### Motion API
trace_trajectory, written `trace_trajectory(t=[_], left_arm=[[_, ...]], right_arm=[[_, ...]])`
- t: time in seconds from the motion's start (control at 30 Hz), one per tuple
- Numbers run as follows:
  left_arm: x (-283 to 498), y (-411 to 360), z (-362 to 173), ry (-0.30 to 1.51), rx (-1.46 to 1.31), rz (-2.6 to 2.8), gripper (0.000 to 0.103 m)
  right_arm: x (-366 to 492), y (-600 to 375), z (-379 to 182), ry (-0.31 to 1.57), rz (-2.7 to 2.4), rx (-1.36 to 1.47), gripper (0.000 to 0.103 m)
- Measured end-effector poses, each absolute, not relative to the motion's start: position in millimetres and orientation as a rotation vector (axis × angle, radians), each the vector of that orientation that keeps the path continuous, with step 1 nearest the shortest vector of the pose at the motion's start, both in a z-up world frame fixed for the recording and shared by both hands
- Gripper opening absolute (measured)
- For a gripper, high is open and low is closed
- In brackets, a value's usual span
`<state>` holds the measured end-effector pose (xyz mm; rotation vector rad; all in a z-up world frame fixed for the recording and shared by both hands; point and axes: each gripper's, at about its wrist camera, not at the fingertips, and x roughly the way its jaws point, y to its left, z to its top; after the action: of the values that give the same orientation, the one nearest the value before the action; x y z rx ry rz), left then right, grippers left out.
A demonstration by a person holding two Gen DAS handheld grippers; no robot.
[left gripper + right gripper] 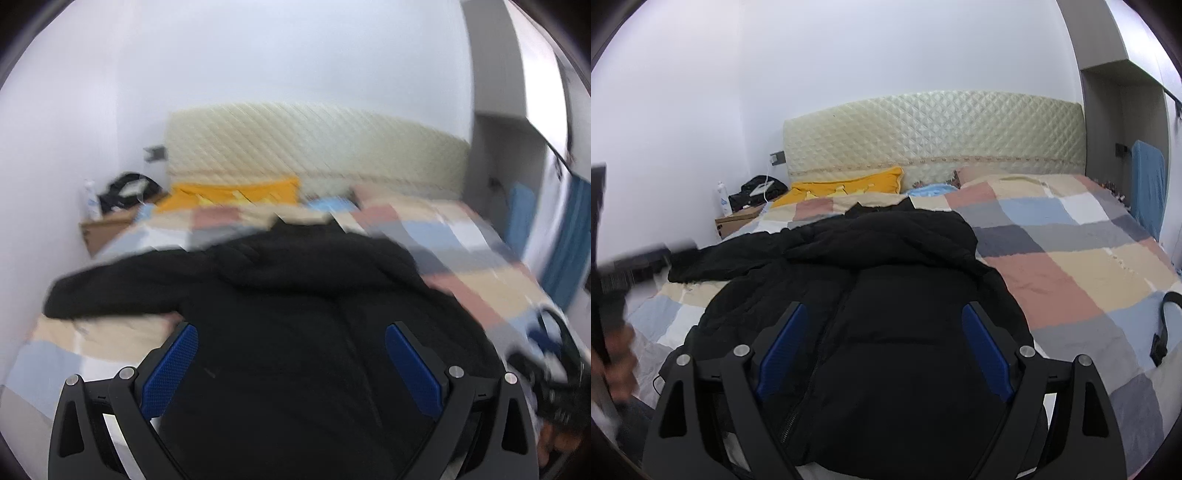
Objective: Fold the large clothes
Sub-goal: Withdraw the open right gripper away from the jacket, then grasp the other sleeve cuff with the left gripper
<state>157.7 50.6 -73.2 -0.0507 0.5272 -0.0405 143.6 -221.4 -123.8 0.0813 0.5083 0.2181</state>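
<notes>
- The left gripper (291, 363) and right gripper (884, 345) are hovering with blue pads spread apart, holding nothing, above the near edge of the bed.
- A black puffer jacket (886, 295) is lying front-up on the checked quilt (1071, 258) by that near edge, zipper running down its middle, one sleeve (731, 258) stretching toward the left edge.
- A yellow pillow (846, 186) is resting at the far edge, under the quilted headboard (934, 133).
- Risk, as judged: the slick, puffy fabric could be slipping from a shallow pinch, or the quilt getting caught along with the jacket.
</notes>
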Motion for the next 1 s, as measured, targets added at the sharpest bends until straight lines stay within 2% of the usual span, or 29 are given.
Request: trace_trajectory(t=[0.17, 0.37, 0.47, 0.53, 0.77, 0.87, 1.0], left_arm=[[179.1, 137.2, -39.4, 0.410, -0.062, 0.085, 0.102], [228.8, 275.4, -55.8, 0.448, -0.099, 0.264, 0.102], [254.5, 353.0, -89.8, 0.506, -0.218, 0.283, 0.102], [267.7, 406.2, -132.1, 0.554, -0.323, 0.308, 0.102], [301.6, 504.8, -242.7, 0.679, -0.551, 0.369, 0.101], [314.3, 533.8, -277.5, 0.696, -0.662, 0.360, 0.089], [327.6, 559.6, -301.0, 0.642, -0.732, 0.332, 0.083]], right_arm=[[148.7, -224.5, -128.9, 0.545, 0.189, 0.109, 0.086], [154.8, -210.7, -135.1, 0.583, 0.170, 0.051, 0.086], [161.8, -200.5, -137.6, 0.599, 0.172, 0.031, 0.086], [165.5, -192.3, -138.1, 0.605, 0.179, 0.024, 0.086], [179.9, -164.0, -136.2, 0.604, 0.170, -0.024, 0.086], [187.7, -157.1, -140.7, 0.625, 0.163, -0.034, 0.086], [202.4, -152.5, -145.6, 0.661, 0.161, 0.005, 0.086]])
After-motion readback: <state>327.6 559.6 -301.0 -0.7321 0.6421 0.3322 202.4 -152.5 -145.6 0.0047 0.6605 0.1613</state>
